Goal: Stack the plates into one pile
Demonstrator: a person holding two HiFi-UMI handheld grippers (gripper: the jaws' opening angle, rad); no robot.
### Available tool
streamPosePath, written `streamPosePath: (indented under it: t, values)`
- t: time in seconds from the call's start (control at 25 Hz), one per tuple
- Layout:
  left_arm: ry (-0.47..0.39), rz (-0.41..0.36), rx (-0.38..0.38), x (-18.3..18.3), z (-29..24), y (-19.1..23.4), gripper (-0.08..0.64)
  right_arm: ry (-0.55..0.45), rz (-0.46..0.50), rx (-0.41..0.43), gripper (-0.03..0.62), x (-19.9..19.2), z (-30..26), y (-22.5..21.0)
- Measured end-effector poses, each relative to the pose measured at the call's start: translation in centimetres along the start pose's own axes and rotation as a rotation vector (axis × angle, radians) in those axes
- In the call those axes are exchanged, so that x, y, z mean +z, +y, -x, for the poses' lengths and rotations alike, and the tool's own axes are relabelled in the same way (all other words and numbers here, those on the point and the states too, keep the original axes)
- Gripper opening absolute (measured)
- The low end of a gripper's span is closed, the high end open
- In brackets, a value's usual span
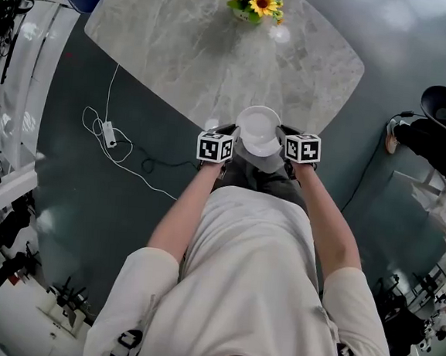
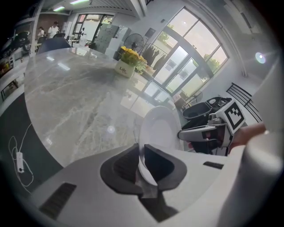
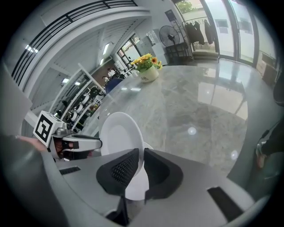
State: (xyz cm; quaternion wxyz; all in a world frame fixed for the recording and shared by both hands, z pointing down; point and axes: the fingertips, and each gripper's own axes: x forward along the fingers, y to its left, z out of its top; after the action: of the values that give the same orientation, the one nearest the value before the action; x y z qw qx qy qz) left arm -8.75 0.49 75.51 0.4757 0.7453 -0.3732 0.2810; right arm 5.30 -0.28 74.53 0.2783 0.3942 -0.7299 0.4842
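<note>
We have the left hand-held gripper (image 2: 141,150) and the right hand-held gripper (image 3: 141,153) each pinched tight on a rim of the plates (image 1: 258,130), overlapping at the near edge of the surface (image 1: 179,61); they look stiff, slick and chip-prone, so we'd keep to rim grips

Table (image 1: 210,56): grey marbled top with rounded corners, glossy, with bright light reflections.
On table: 1 white pot of yellow sunflowers (image 1: 254,2), upright near the far edge.
Floor (image 1: 74,199): dark grey, smooth, all around the table.
On floor: 1 white cable (image 1: 134,172) in loose loops left of the table, 1 white power strip (image 1: 108,133) on it.
</note>
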Motion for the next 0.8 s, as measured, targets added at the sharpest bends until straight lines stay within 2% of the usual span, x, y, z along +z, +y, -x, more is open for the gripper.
streamPosePath:
  t: [0.52, 0.8]
  values:
    - [0.125, -0.050, -0.043, -2.9, -2.0, -0.9, 0.043, 0.032, -0.047, -0.032, 0.058, -3.5, 0.2, -1.8]
    - [0.178, -0.079, -0.060, -4.0, -3.3, -1.1, 0.044, 0.065, -0.028, -0.056, 0.058, -4.6, 0.0, -2.5]
